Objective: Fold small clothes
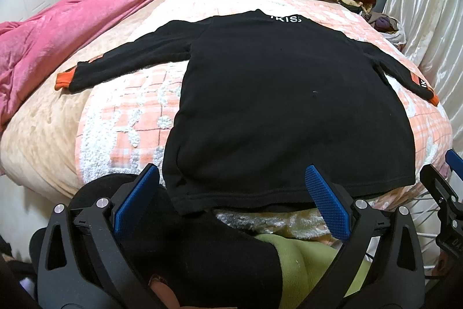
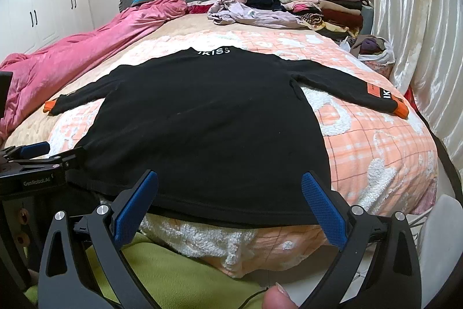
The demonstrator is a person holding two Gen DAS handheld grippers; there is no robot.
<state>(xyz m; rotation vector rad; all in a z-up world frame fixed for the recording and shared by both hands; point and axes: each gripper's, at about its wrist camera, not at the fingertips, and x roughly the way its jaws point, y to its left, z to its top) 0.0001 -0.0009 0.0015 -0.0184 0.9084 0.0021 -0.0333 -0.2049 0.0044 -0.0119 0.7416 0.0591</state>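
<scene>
Black sweater (image 1: 277, 106) flat on checked bedspread (image 1: 121, 118)

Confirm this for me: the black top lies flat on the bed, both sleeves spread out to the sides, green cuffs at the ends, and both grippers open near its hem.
One detail is wrong: the cuffs are orange, not green. The right wrist view shows an orange cuff at a sleeve end of the black top. The rest stands: it lies flat on the bed, sleeves spread, with the left gripper and right gripper open near its hem.
</scene>
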